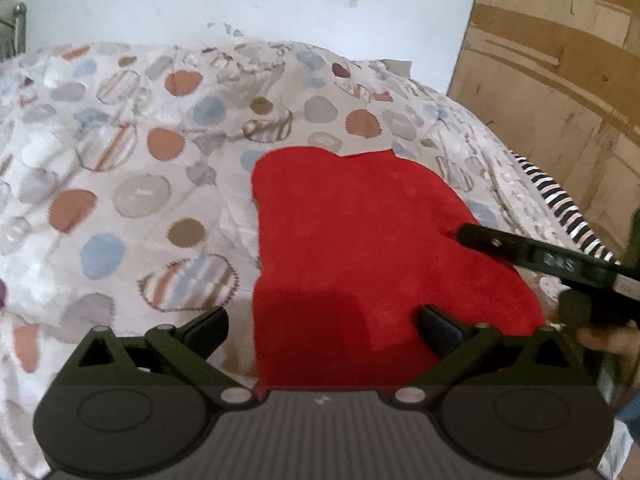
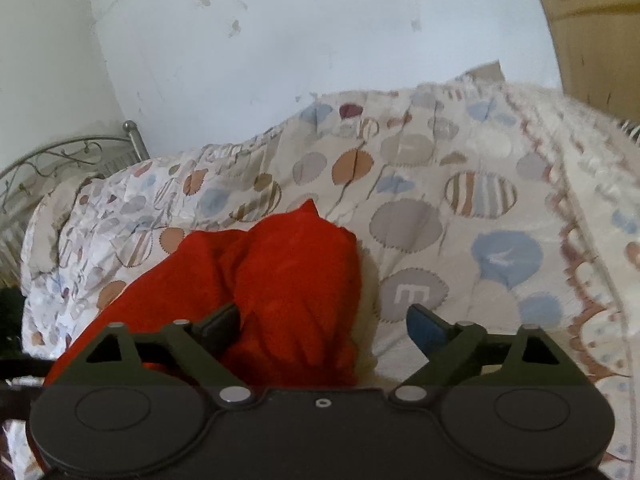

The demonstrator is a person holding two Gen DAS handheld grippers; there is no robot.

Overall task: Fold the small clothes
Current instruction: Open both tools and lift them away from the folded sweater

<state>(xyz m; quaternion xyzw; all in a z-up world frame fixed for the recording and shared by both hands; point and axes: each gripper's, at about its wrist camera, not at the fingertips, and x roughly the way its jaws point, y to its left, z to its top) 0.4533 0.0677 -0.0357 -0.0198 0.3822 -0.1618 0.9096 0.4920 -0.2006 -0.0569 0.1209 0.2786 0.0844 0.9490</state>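
Observation:
A small red garment (image 1: 360, 248) lies spread on the patterned bedspread (image 1: 120, 184). My left gripper (image 1: 322, 326) hovers over its near edge with jaws wide apart and nothing pressed between them. My right gripper (image 1: 520, 252) reaches in from the right over the cloth's right side. In the right wrist view the red garment (image 2: 288, 288) lies bunched with a fold standing up. There my right gripper (image 2: 320, 324) is open; the cloth lies between the fingers against the left finger (image 2: 220, 322), while the right finger (image 2: 428, 326) is clear of it.
A wooden wardrobe (image 1: 560, 72) stands at the right beside the bed. A white wall (image 2: 280, 40) is behind. A metal bed frame (image 2: 60, 160) shows at the left. A striped cloth (image 1: 560, 200) lies at the bed's right edge. A hand (image 1: 608, 340) holds the right gripper.

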